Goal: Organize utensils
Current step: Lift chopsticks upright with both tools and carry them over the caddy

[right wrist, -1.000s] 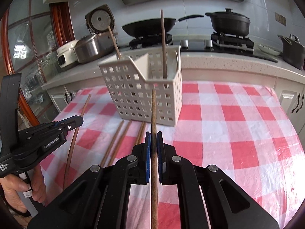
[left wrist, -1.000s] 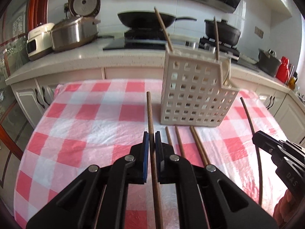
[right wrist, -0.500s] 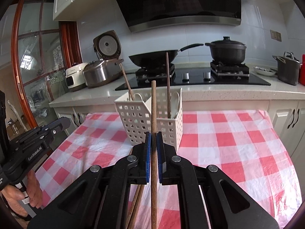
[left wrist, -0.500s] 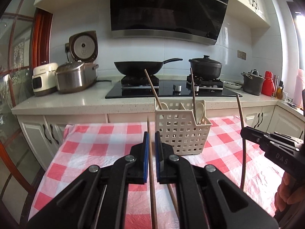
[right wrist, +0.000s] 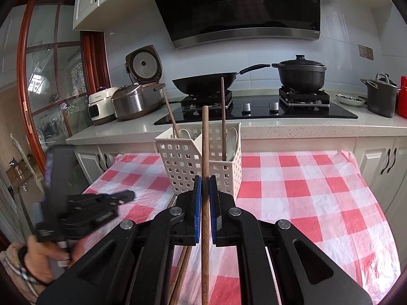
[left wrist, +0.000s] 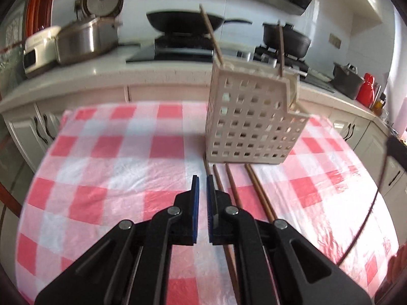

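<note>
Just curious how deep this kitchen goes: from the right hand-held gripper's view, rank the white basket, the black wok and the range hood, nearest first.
1. White basket, on the table, just ahead.
2. Black wok, on the stove behind.
3. Range hood, on the wall above.

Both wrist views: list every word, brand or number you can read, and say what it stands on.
White cooker: a small brand word on its front, too small to read.
Left gripper: pale print on its body, too blurred to read.
Left wrist view: no text shows.
Nothing can be quoted.
</note>
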`<state>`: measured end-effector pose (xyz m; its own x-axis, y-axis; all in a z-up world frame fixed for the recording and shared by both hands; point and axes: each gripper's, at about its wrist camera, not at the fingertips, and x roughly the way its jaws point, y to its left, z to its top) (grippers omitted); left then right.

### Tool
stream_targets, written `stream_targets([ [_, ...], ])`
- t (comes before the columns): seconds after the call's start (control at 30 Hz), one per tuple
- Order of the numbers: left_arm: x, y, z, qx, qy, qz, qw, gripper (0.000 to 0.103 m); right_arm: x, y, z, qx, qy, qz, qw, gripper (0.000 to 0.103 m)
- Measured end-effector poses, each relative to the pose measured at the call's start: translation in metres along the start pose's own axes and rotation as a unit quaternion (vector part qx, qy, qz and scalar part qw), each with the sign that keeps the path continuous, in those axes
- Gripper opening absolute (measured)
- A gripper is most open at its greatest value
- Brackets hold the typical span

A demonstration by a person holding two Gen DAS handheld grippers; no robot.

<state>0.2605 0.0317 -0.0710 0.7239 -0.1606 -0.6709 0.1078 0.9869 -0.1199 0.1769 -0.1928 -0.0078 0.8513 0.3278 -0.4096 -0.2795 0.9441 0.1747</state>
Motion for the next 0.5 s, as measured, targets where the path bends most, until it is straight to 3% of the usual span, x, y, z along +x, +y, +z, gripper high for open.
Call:
stream_targets([
  [0.27, 0.069, 0.005, -0.007, -0.025, 0.070, -0.008, 0.9972, 0.006, 0.003, -0.010, -0.001, 0.010, 0.003, 0.004, 1.000, 0.007],
  [0.5, 0.078, 0.001, 0.000, -0.029, 0.069, -0.011, 0.9972, 0.017, 0.007, -0.015, -0.001, 0.019, 0.006, 0.012, 1.000, 0.007],
])
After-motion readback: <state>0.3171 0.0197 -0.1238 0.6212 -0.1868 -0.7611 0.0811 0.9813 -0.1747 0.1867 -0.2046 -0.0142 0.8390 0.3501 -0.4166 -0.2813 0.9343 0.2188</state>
